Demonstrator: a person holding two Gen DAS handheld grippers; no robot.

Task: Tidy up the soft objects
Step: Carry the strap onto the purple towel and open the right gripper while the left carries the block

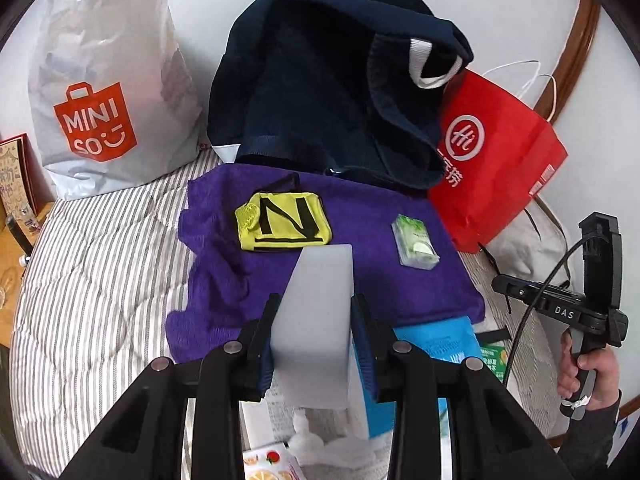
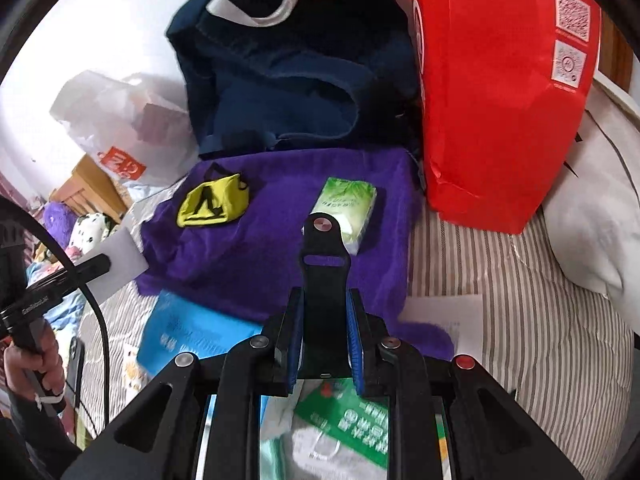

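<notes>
1. Left gripper (image 1: 314, 344) is clamped on a white block (image 1: 316, 320), near the towel (image 1: 360, 272).
2. Right gripper (image 2: 322, 344) is clamped on a black strap (image 2: 323, 276), above the towel's near edge.
3. Pouch (image 1: 282, 220) and tissues (image 1: 416, 246) lie on the towel.

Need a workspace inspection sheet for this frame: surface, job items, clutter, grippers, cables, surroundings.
Surface: striped quilt on a bed, purple towel spread over it.
Job's things: yellow pouch and green tissue pack lying apart on the towel; navy backpack gaping open behind it.
Clutter: red paper bag, white MINISO bag, blue packet, green packet.
Grippers: left gripper shut on white foam block; right gripper shut on black strap-like object.
Cables: black cable looping off the right handle.
Surroundings: white wall, wooden furniture, pillow.
</notes>
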